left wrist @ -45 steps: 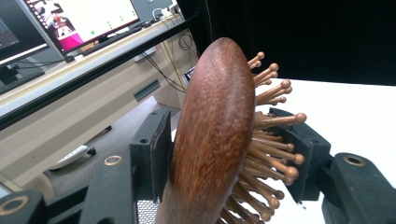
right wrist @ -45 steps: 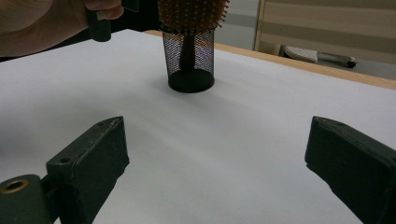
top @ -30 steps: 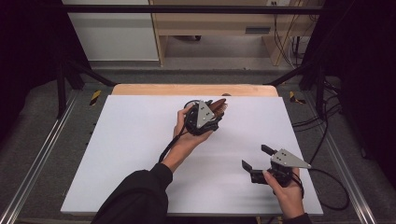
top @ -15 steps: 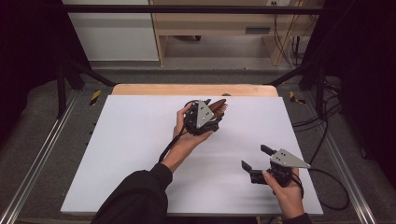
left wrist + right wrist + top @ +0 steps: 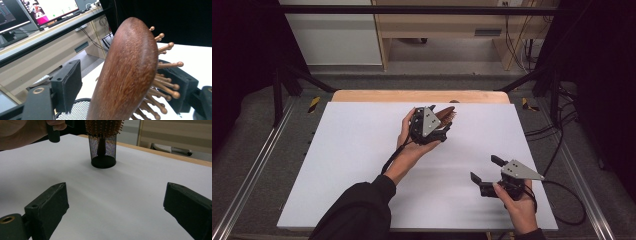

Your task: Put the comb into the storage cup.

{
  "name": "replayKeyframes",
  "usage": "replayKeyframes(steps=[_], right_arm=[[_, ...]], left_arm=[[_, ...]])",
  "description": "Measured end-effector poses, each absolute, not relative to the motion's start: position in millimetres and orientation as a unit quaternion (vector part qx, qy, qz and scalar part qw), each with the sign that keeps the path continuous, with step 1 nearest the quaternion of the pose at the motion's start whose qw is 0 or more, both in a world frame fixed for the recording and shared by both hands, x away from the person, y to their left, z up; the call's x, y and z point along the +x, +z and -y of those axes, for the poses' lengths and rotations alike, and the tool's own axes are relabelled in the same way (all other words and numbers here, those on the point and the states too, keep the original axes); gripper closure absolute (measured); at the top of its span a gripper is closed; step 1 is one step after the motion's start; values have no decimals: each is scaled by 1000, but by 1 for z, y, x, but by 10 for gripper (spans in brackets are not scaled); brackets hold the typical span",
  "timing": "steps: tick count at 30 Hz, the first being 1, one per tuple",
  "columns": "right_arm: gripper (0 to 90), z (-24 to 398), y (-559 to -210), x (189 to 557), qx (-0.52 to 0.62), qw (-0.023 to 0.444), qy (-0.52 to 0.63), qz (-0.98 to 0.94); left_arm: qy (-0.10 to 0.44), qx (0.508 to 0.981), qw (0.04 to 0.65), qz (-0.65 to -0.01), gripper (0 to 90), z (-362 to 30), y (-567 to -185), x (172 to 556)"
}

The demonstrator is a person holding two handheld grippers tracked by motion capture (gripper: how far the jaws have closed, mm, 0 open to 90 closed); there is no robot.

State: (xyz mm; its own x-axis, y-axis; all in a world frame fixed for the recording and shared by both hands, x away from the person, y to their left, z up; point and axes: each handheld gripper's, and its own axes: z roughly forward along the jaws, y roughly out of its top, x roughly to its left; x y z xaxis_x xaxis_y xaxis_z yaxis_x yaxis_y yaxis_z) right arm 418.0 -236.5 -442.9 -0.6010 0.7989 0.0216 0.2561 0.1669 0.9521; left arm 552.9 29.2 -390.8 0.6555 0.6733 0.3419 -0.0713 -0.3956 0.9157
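A dark wooden hairbrush [image 5: 127, 75] with ball-tipped wooden bristles stands handle-down in a black mesh cup [image 5: 103, 150] at the back middle of the white table [image 5: 352, 165]. My left gripper [image 5: 443, 130] is at the brush head [image 5: 446, 114], and its jaws have just been opening. In the left gripper view the brush stands between them. The left pad [image 5: 67, 85] is clear of the wood, and the right pad [image 5: 180, 85] sits at the bristle tips. My right gripper [image 5: 485, 168] rests low near the front right, open, with nothing between its pads [image 5: 47, 205].
A wooden strip [image 5: 412, 96] runs along the table's far edge. Beyond it are a desk with monitors [image 5: 50, 7] and cables. Black cables [image 5: 562, 200] trail off the table's right side. Metal rails [image 5: 247, 185] flank the table.
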Motion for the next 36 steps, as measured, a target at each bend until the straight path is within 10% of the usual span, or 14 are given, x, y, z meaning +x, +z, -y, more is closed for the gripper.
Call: replayKeyframes(steps=[36], right_arm=[[61,236,-443,418,366,255,530,-721]], left_arm=[[344,758,516,-203,73,-25,-394,552]])
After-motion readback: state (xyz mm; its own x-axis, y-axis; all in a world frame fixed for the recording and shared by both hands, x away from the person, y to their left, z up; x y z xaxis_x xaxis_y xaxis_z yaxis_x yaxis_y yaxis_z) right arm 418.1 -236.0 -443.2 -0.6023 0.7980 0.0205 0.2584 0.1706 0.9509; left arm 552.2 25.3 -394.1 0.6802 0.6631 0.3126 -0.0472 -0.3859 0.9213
